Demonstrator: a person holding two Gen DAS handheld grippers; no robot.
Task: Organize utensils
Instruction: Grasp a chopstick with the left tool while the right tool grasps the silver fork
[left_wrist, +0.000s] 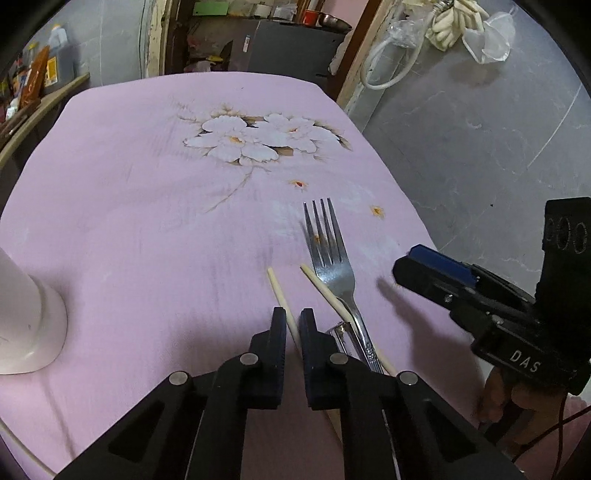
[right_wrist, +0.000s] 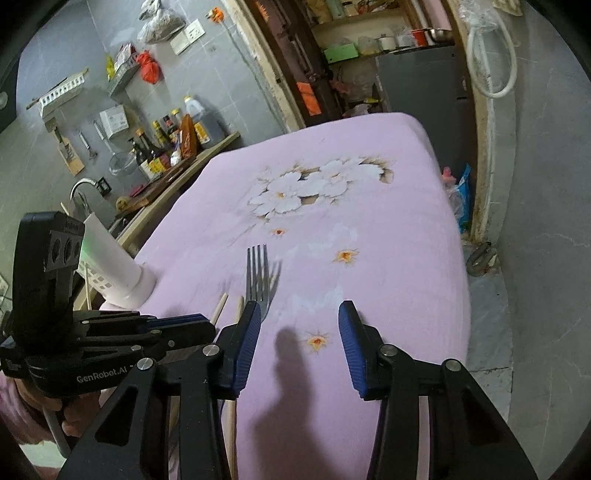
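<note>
My left gripper (left_wrist: 293, 318) is shut on a pale wooden chopstick (left_wrist: 277, 286), whose tip pokes out ahead of the jaws on the purple cloth. A second chopstick (left_wrist: 325, 290) lies just to the right, slanting across the handle of a steel fork (left_wrist: 330, 254). A short metal piece (left_wrist: 341, 328) shows beside the fork's handle. My right gripper (right_wrist: 300, 314) hovers open over bare cloth, nothing between its blue pads (right_wrist: 352, 347). The fork (right_wrist: 256, 271) lies beyond its left finger, which hides the fork's handle. The right gripper (left_wrist: 406, 267) also shows at the right of the left wrist view.
A white utensil holder (right_wrist: 114, 266) stands at the table's left, also seen as a white base (left_wrist: 26, 317). The flower-printed purple cloth (left_wrist: 147, 184) covers the table; its right edge drops to the grey floor (right_wrist: 535, 258). Bottles (right_wrist: 166, 144) crowd a counter at the far left.
</note>
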